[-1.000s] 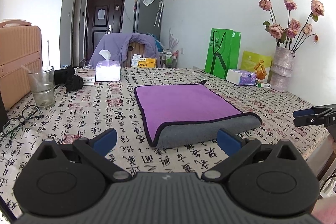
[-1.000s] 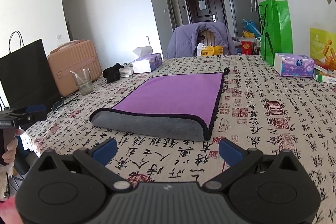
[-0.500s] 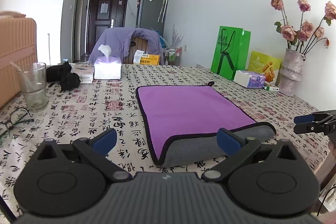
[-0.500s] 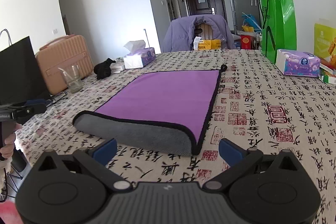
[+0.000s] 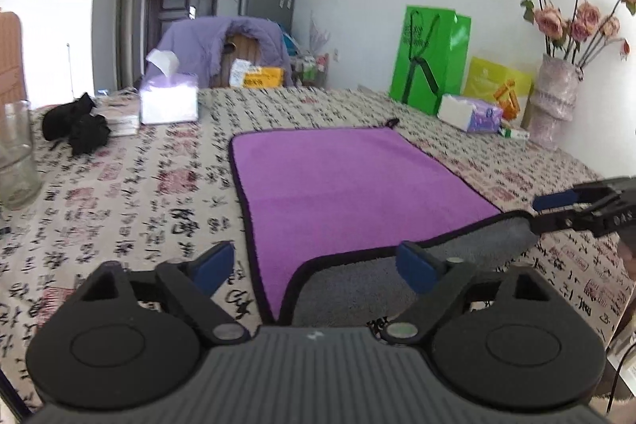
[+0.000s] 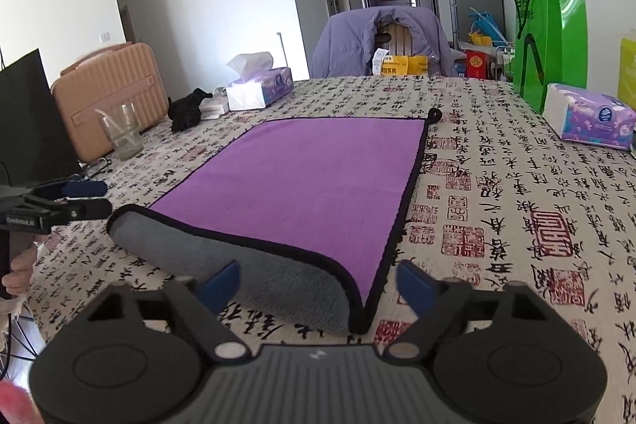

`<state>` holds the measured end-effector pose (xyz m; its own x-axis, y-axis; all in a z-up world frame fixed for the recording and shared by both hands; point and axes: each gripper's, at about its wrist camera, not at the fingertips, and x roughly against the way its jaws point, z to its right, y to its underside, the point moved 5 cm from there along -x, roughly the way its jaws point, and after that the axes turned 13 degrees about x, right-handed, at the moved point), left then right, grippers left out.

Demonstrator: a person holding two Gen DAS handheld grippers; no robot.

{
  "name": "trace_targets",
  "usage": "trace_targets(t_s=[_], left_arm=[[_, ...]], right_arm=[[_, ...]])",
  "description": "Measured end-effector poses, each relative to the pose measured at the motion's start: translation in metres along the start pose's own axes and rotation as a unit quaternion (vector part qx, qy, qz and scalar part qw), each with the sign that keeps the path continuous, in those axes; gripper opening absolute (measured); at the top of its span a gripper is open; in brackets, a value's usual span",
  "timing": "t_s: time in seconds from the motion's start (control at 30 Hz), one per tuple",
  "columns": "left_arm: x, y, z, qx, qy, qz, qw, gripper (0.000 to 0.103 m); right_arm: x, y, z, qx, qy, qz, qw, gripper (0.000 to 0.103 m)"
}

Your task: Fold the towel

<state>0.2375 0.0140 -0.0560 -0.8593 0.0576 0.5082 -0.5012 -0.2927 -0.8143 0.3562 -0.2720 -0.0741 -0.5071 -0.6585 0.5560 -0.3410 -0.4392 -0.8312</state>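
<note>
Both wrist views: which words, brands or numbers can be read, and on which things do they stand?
None reads surely.
Tablecloth: printed Chinese calligraphy and red seals, too stylised.
Green bag: print too blurred.
Yellow box: black characters, too small.
Tissue pack: round logo, illegible.
Left gripper: white label, blurred.

The towel (image 5: 349,185) lay flat near the middle of the desk (image 5: 119,193), its near edge rolled back over itself. The left claw (image 5: 314,265) sat before the towel's near left corner, the right claw (image 6: 318,283) before its near right corner. Left of the towel stood a glass (image 5: 16,153); behind it, a tissue box (image 5: 169,98). To the right, by the wall, stood a bag (image 5: 429,58) and a vase (image 5: 554,106).
</note>
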Motion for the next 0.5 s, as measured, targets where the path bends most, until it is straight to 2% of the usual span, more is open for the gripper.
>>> trace_targets(t_s=[0.07, 0.13, 0.23, 0.3, 0.33, 0.37, 0.4, 0.47, 0.5], left_arm=[[-0.007, 0.001, 0.001, -0.004, 0.002, -0.014, 0.9999, 0.075], [-0.012, 0.003, 0.001, -0.006, 0.007, -0.026, 0.9996, 0.071], [-0.019, 0.004, 0.001, -0.005, 0.010, -0.042, 0.9990, 0.058], [-0.022, 0.005, -0.001, -0.002, 0.010, -0.052, 0.9986, 0.044], [-0.022, 0.006, -0.002, 0.001, 0.011, -0.055, 0.9984, 0.042], [-0.022, 0.006, -0.003, 0.003, 0.012, -0.058, 0.9982, 0.035], [-0.022, 0.007, -0.004, 0.004, 0.014, -0.061, 0.9981, 0.025], [-0.022, 0.007, -0.006, 0.009, 0.019, -0.066, 0.9976, 0.014], [-0.022, 0.007, -0.006, 0.010, 0.020, -0.068, 0.9974, 0.007]], right_arm=[[-0.003, 0.000, 0.001, 0.001, -0.003, -0.003, 1.000, 0.069], [-0.005, 0.000, 0.002, 0.003, -0.009, -0.006, 1.000, 0.058], [-0.007, 0.000, 0.004, 0.004, -0.019, -0.011, 1.000, 0.046], [-0.010, 0.001, 0.006, 0.001, -0.024, -0.017, 1.000, 0.041], [-0.011, 0.001, 0.007, 0.000, -0.027, -0.020, 0.999, 0.039], [-0.011, 0.001, 0.007, 0.000, -0.030, -0.022, 0.999, 0.037], [-0.012, 0.001, 0.007, 0.000, -0.033, -0.023, 0.999, 0.034], [-0.012, 0.001, 0.007, 0.003, -0.037, -0.025, 0.999, 0.030], [-0.012, 0.001, 0.007, 0.003, -0.037, -0.026, 0.999, 0.022]])
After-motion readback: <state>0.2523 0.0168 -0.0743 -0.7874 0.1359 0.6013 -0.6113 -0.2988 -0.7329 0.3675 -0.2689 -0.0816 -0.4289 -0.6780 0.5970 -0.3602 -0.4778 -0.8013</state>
